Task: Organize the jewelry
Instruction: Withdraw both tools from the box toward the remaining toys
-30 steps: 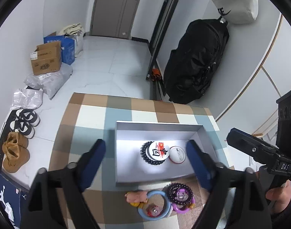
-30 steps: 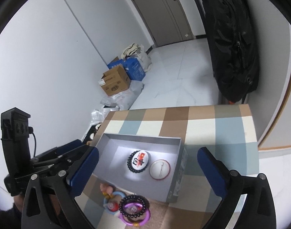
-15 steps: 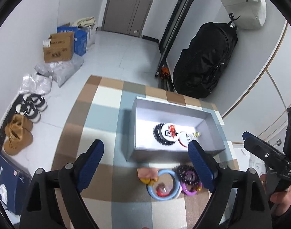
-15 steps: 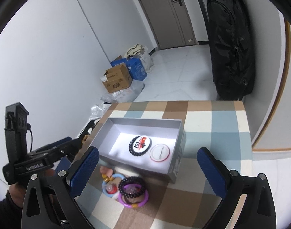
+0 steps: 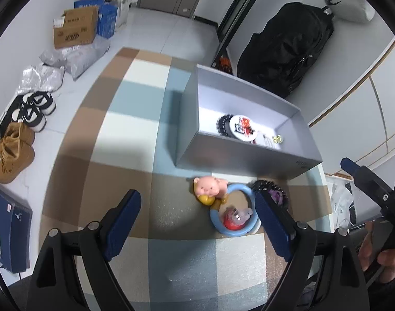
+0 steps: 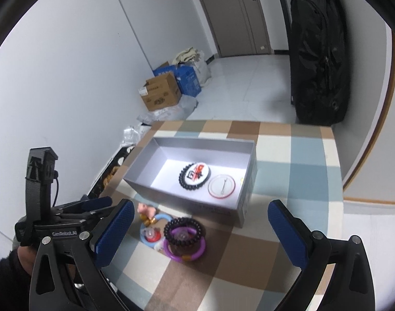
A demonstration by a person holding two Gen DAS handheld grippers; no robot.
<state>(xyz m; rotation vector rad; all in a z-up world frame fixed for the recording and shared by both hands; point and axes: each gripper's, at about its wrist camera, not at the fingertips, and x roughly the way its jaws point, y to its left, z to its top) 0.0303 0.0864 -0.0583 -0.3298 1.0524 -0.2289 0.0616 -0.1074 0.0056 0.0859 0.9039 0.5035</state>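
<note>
A grey open box (image 5: 239, 156) (image 6: 197, 202) stands on a checked table and holds a black bead bracelet around a round badge (image 5: 242, 128) (image 6: 195, 176), a second round badge (image 6: 221, 186) and a small gold piece (image 5: 277, 138). In front of the box lie a pink pig charm (image 5: 209, 187) (image 6: 145, 210), a blue ring (image 5: 232, 213) (image 6: 152, 229), and a black bead bracelet (image 6: 184, 231) on a purple bangle (image 6: 185, 252). My left gripper (image 5: 197, 220) hangs open above the pig and the blue ring. My right gripper (image 6: 201, 230) is open over the bangle, holding nothing.
The checked table cloth (image 5: 125, 119) ends at a far edge toward the floor. On the floor lie cardboard boxes (image 5: 75, 27), plastic bags (image 5: 52, 72) and shoes (image 5: 13, 153). A black bag (image 5: 288, 49) leans against the wall behind the box.
My left gripper has sunk and come closer to the pig charm and blue ring, which now lie between its fingers. The right gripper has shifted sideways a little. Both stay open.
</note>
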